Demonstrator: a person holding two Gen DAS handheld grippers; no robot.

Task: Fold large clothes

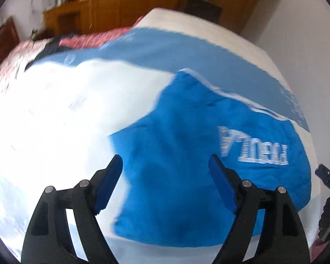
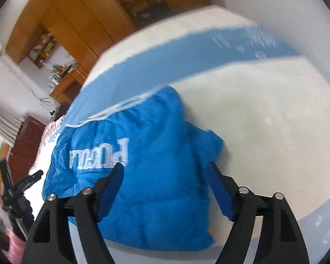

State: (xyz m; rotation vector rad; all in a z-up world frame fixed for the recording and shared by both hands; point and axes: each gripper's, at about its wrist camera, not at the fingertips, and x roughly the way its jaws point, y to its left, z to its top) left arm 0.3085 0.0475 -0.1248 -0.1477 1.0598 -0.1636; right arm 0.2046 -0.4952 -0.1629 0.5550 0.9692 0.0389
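Note:
A bright blue garment [image 1: 187,154] with white lettering lies folded on a bed; it also shows in the right wrist view [image 2: 154,176]. My left gripper [image 1: 166,165] is open and empty, hovering just above the garment's near left part. My right gripper [image 2: 165,171] is open and empty above the garment's near right part. The right gripper's tip [image 1: 327,176] shows at the left wrist view's right edge. The left gripper [image 2: 22,184] shows at the right wrist view's left edge. Both views are motion-blurred.
The bed has a white sheet [image 1: 66,121] with a pale blue band [image 1: 187,50], also seen in the right wrist view [image 2: 165,61]. A red patterned cover [image 1: 88,39] lies at the far end. Wooden cabinets [image 1: 121,0] and a white wall [image 2: 286,0] stand behind.

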